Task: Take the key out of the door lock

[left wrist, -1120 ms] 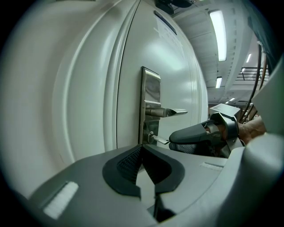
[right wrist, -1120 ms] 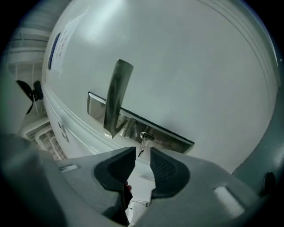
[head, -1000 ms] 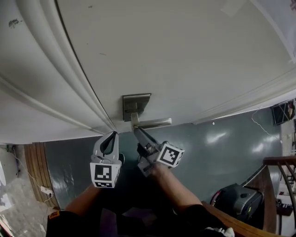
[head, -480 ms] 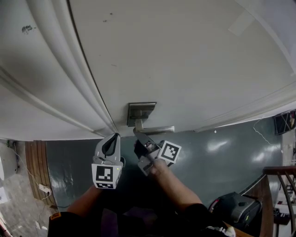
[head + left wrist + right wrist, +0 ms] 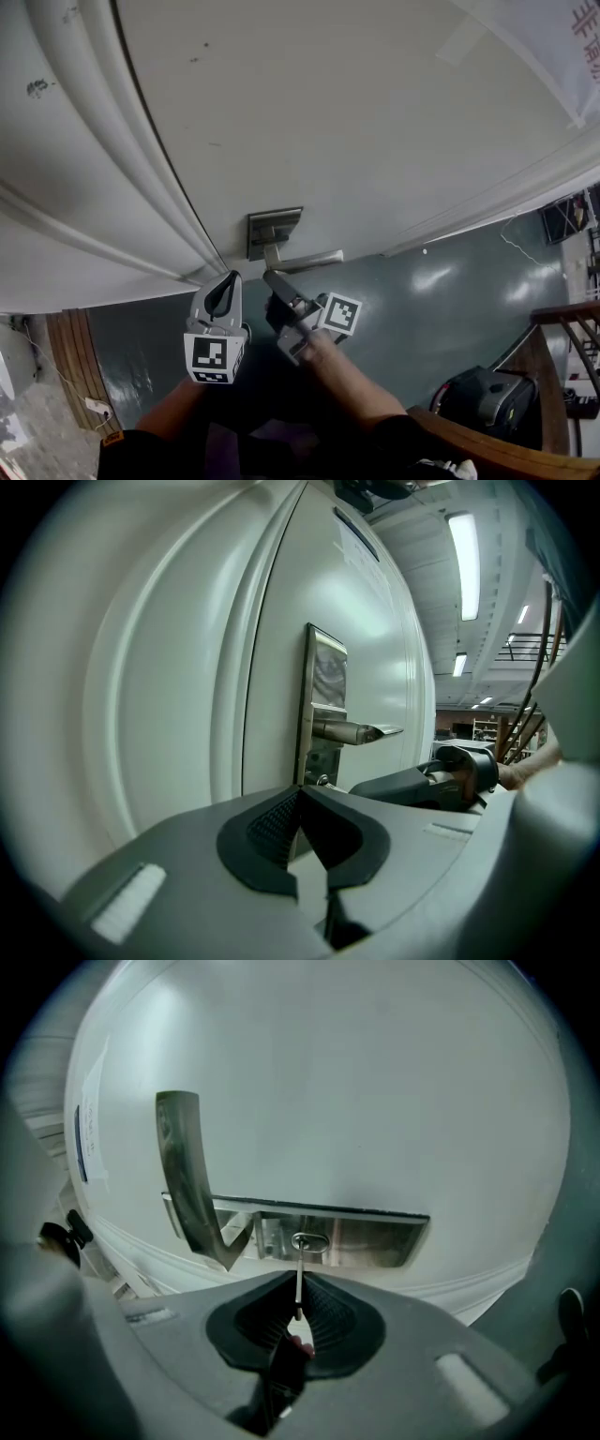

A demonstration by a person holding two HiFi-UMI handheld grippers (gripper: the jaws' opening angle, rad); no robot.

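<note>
The right claw (image 5: 298, 1290) is pinched narrow on the thin silver metal key (image 5: 299, 1267). The key's blade stands upright between the dark ribbed pads (image 5: 328, 1312) and reaches up to the oval keyhole (image 5: 309, 1241) in the brushed steel lock plate (image 5: 349, 1236). The right gripper view does not settle whether the blade's tip sits inside the keyhole or just at its mouth. Something small and red shows low between the jaws, too hidden to name. The plate is fixed to the white panelled door (image 5: 328, 112), close to the door's edge beside the moulded frame (image 5: 103, 169). The steel lever handle (image 5: 309, 258) juts from the plate, and the right claw's tip sits just under it. The left claw (image 5: 223, 283) hangs near the door beside the right one, apart from the plate. Its jaws are pressed together with nothing between them, as the left gripper view shows (image 5: 298, 799).
</note>
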